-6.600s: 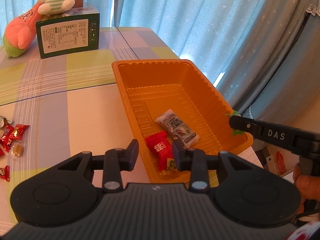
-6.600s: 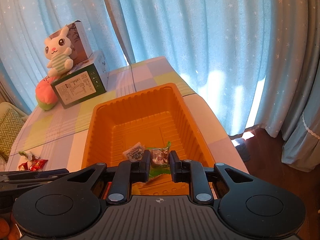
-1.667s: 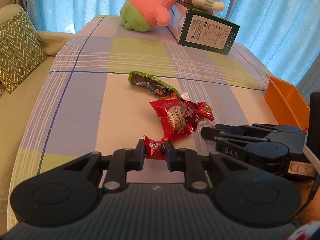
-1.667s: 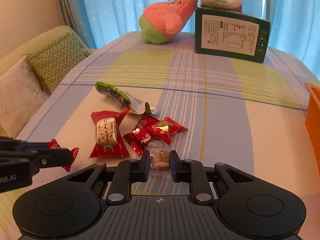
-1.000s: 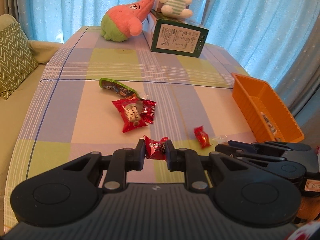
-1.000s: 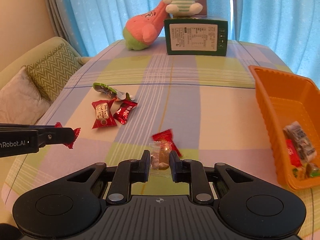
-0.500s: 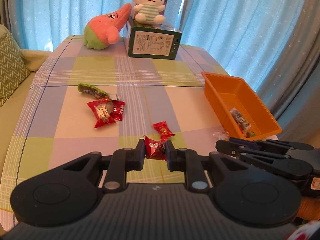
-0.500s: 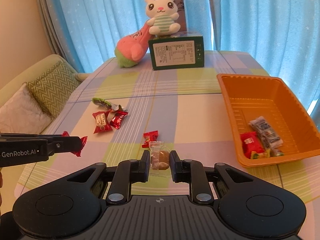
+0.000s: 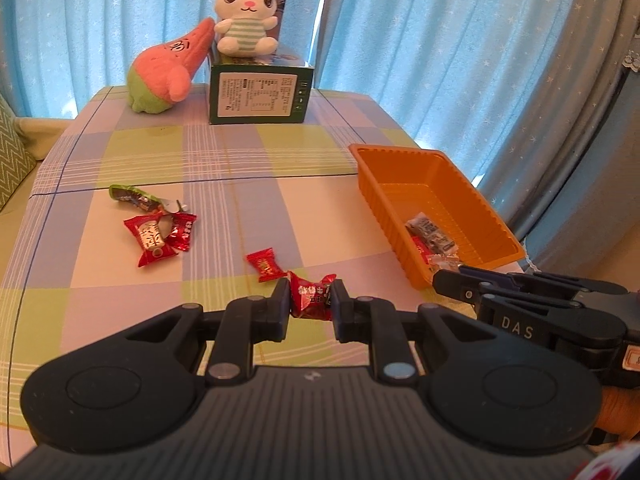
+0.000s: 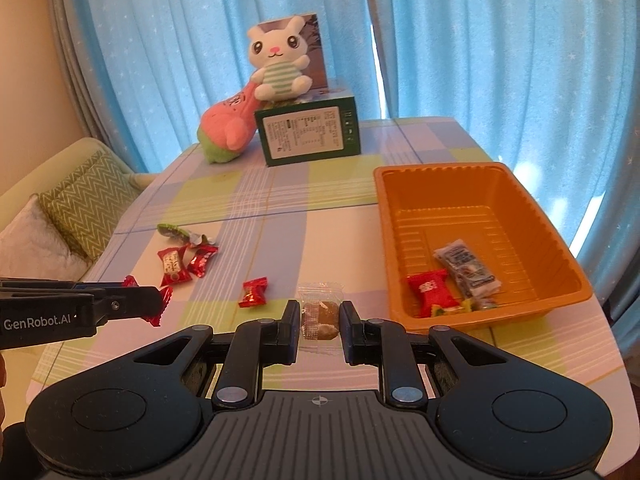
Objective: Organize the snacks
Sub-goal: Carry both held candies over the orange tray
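My left gripper [image 9: 310,304] is shut on a small red wrapped candy [image 9: 312,294], held above the table's near edge. My right gripper [image 10: 320,320] is shut on a clear packet with brown pieces [image 10: 320,316], just left of the orange tray [image 10: 560,236]. The tray holds a red packet [image 10: 430,290], a clear dark-printed packet [image 10: 466,266] and a small green-yellow candy [image 10: 476,304]. On the table lie one red candy [image 10: 253,292] and a cluster of red packets [image 10: 182,264] with a green wrapper [image 10: 172,230].
A green box [image 10: 310,134] with a white bunny plush [image 10: 278,66] on it and a pink plush [image 10: 228,128] stand at the far edge of the checked table. A sofa with cushions [image 10: 76,204] is at the left. Blue curtains hang behind.
Both grippers have risen and drawn back from the snack pile with their candies, swinging right toward the orange tray. The tray shows more fully now.
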`<state>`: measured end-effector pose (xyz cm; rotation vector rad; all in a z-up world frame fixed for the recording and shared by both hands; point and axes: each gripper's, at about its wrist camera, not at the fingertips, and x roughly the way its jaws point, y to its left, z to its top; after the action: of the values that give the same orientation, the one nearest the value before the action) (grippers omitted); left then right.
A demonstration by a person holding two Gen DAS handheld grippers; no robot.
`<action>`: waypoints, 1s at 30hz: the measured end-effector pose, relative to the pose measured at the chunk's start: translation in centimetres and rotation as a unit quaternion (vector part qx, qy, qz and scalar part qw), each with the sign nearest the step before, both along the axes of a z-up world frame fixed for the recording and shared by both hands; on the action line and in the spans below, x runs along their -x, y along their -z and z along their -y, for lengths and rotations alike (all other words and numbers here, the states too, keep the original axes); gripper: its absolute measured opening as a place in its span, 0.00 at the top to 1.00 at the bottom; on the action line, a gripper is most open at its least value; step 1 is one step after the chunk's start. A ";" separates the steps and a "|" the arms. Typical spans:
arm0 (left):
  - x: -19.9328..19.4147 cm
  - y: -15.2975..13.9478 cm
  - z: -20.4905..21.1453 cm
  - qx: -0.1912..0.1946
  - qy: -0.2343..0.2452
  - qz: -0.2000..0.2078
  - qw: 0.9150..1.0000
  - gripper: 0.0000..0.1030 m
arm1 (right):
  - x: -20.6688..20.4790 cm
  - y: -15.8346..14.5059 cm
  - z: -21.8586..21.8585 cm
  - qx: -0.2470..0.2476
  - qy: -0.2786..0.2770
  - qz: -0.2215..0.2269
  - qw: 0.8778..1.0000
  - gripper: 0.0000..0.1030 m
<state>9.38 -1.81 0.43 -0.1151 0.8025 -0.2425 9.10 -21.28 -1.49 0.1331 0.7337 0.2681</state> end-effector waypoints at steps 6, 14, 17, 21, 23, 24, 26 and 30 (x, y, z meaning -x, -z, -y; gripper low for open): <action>-0.5 -0.1 1.8 0.001 0.013 -0.001 1.000 0.82 | 0.0 -0.3 1.9 -0.003 0.017 0.001 1.000 0.80; -1.8 -0.2 5.1 0.011 0.028 -0.003 1.000 0.82 | -0.5 -0.4 5.2 -0.002 0.050 -0.002 0.999 0.80; -2.5 -0.1 6.6 0.015 0.038 -0.004 0.999 0.82 | -0.8 -0.5 6.6 -0.002 0.063 -0.002 0.998 0.80; -3.4 -0.1 8.6 0.017 0.049 -0.005 0.999 0.82 | -1.5 -0.6 8.6 -0.001 0.079 -0.003 0.997 0.80; -4.0 0.0 9.6 0.018 0.056 -0.006 0.998 0.82 | -1.8 -0.6 9.5 0.000 0.084 -0.002 0.996 0.80; -4.3 0.0 10.1 0.018 0.059 -0.006 0.998 0.82 | -2.0 -0.6 9.9 0.000 0.086 -0.002 0.996 0.80; -4.9 0.1 11.0 0.018 0.064 -0.008 0.998 0.82 | -2.5 -0.5 10.8 0.001 0.090 -0.003 0.996 0.80; -6.1 0.4 12.7 0.018 0.072 -0.011 0.997 0.82 | -3.4 -0.2 12.4 0.003 0.097 -0.005 0.995 0.80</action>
<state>15.50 -14.50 -0.02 -0.0942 0.8286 -0.3937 12.52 -33.67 -1.26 0.1995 0.7256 0.0796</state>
